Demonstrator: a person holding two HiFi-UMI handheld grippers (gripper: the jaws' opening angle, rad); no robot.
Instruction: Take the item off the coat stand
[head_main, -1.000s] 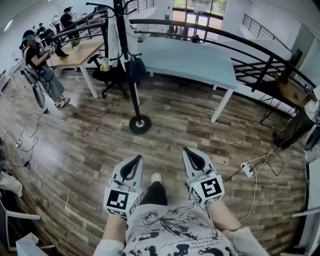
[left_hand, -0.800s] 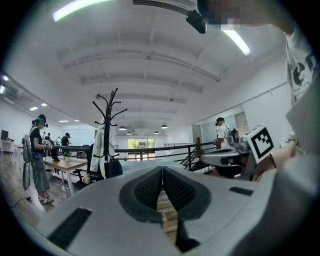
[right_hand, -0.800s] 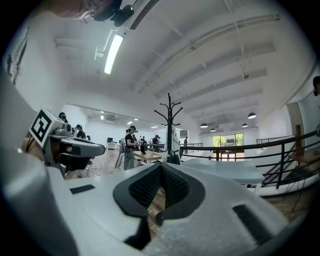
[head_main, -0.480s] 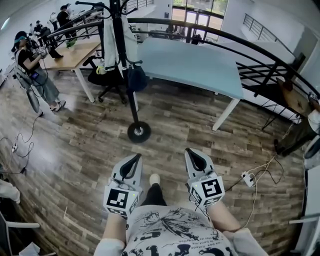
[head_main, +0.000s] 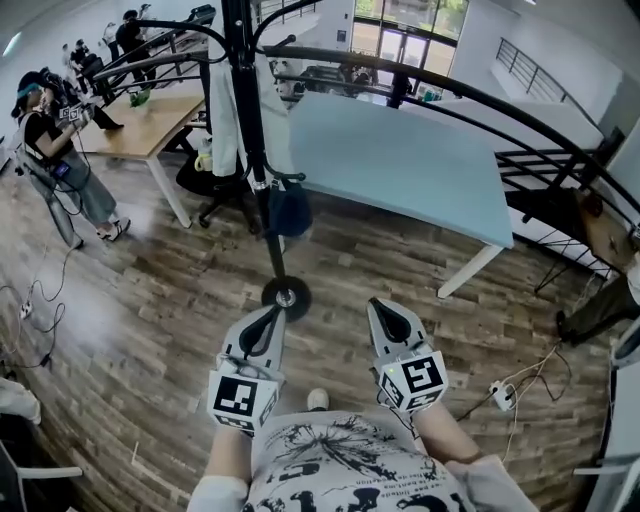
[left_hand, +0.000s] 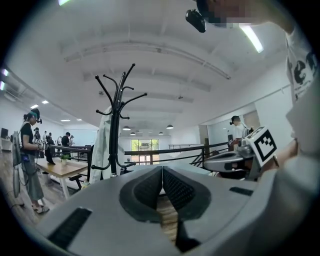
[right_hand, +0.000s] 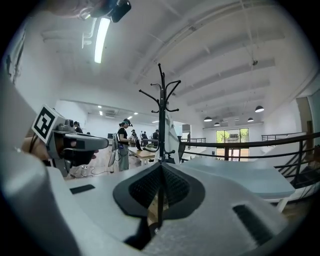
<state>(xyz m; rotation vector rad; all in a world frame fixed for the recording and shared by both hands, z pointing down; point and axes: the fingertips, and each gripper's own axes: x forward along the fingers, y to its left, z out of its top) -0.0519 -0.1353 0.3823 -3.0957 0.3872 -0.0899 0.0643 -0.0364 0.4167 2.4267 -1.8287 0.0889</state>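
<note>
A black coat stand (head_main: 255, 150) rises just ahead of me, and its round base (head_main: 286, 297) rests on the wood floor. On it hang a white garment (head_main: 225, 110) and, lower down, a dark blue bag (head_main: 291, 212). My left gripper (head_main: 265, 325) is shut and empty, with its tips close to the base. My right gripper (head_main: 388, 315) is also shut and empty, a little to the right of the base. The left gripper view shows the coat stand (left_hand: 115, 130) with the white garment (left_hand: 102, 150) beyond the closed jaws. In the right gripper view the coat stand (right_hand: 162, 120) stands straight ahead.
A light blue table (head_main: 400, 160) stands behind the stand on the right. On the left are a wooden desk (head_main: 140, 110) and an office chair (head_main: 205, 175). A person (head_main: 50, 140) stands at far left. A black railing (head_main: 480, 100) curves behind. A power strip (head_main: 497, 392) and cables lie at right.
The coat stand has come closer, and its base now lies just ahead of my left gripper. Both grippers stay shut and level.
</note>
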